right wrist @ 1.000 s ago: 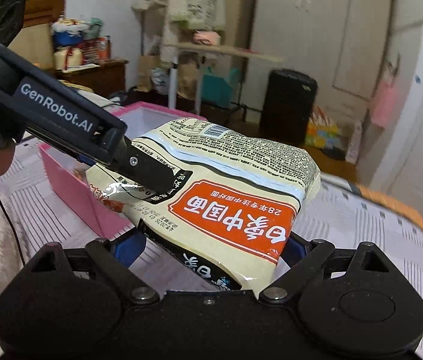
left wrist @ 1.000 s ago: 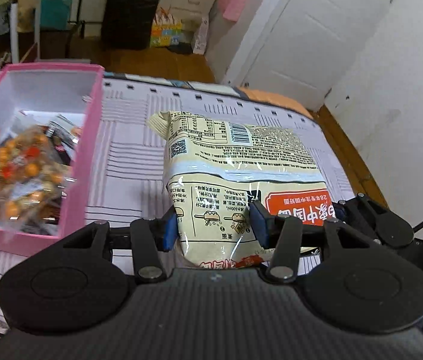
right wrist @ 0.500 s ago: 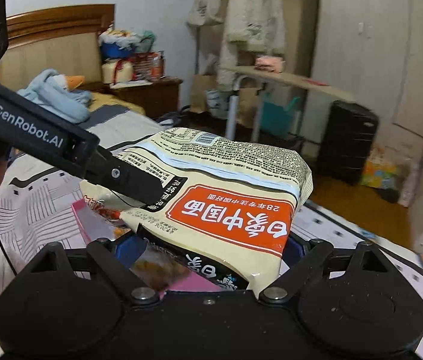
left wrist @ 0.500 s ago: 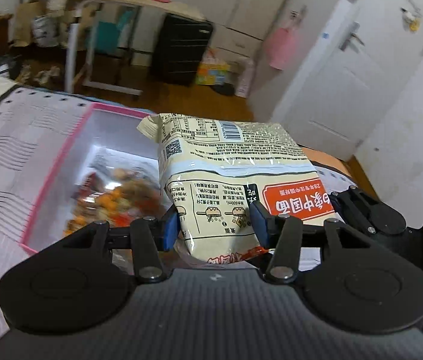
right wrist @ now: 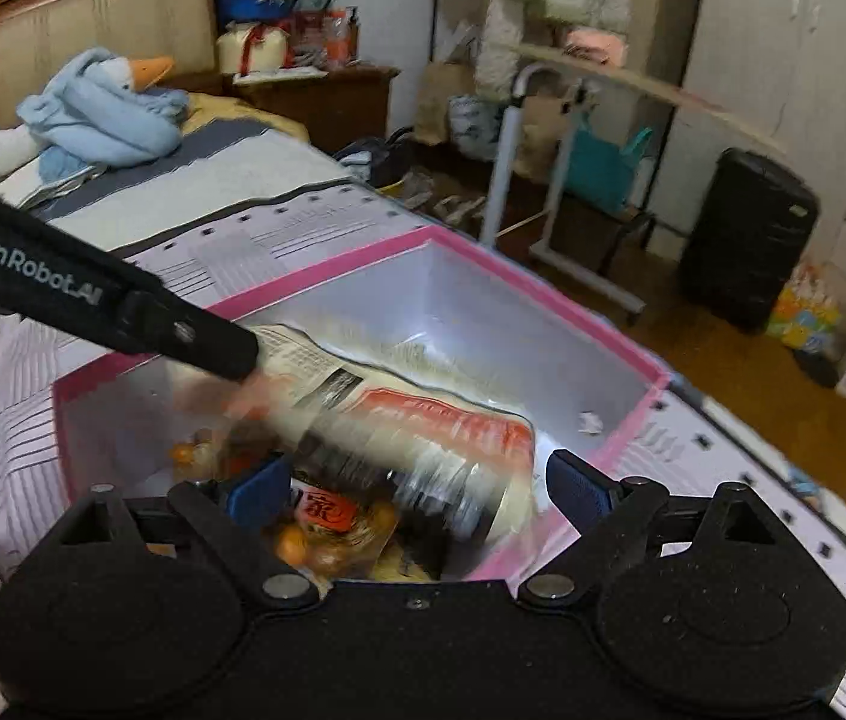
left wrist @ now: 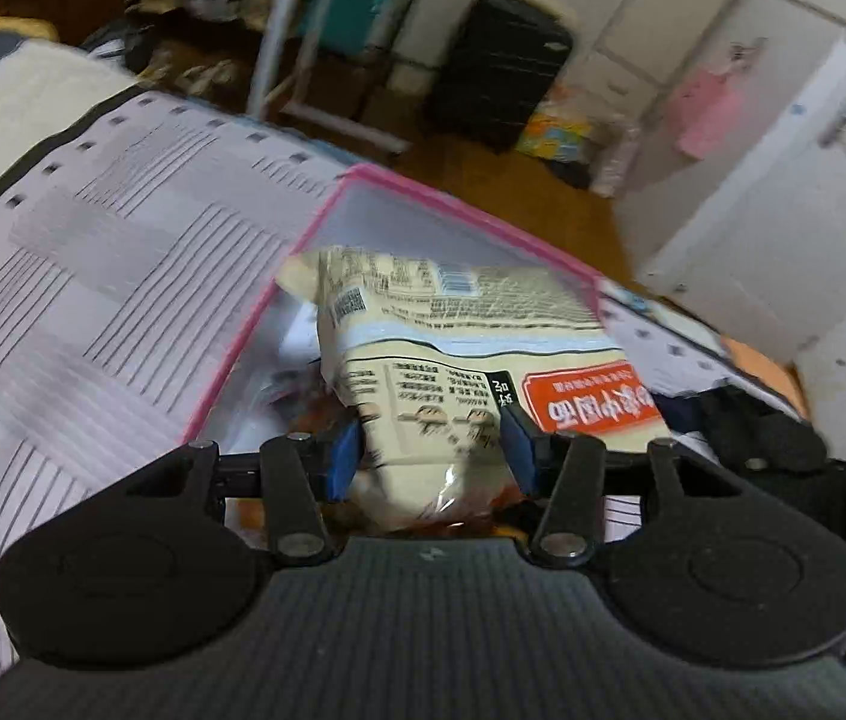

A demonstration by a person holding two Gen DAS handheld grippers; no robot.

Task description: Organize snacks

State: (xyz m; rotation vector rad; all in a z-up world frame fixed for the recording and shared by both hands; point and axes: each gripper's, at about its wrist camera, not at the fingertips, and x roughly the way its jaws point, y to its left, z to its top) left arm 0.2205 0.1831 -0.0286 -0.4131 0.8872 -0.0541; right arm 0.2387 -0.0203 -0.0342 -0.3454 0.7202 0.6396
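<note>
Cream plastic with an orange-red label panel facing up, the noodle packet (left wrist: 453, 354) hung over the open pink box (left wrist: 255, 324), which sat on a pale, line-patterned bedspread (left wrist: 93, 300). In the left wrist view the packet's long axis ran straight away from the left gripper (left wrist: 430, 453). Its near, crumpled end lay between the blue pads (left wrist: 344, 457), and its far sealed end, with the barcode and small print, pointed toward the box's far wall. The packet narrowed where the pads met its two sides, so the left gripper had it pinched there, though the jaws were opening at that moment.

From the right wrist view the packet was smeared by motion blur. It lay slanted across the inside of the box, its long axis running from the upper left, where the left gripper's black finger reached its corner, down to the lower right. The right gripper (right wrist: 417, 492) stood with its jaws spread wide. The packet's lower end passed between the blue pads, and a clear gap showed beside the right-hand one, so it gripped nothing.

Under the packet, on the box floor, lay a clear bag of orange and brown snacks (right wrist: 327, 534). The blur hid whether the packet touched it.
</note>
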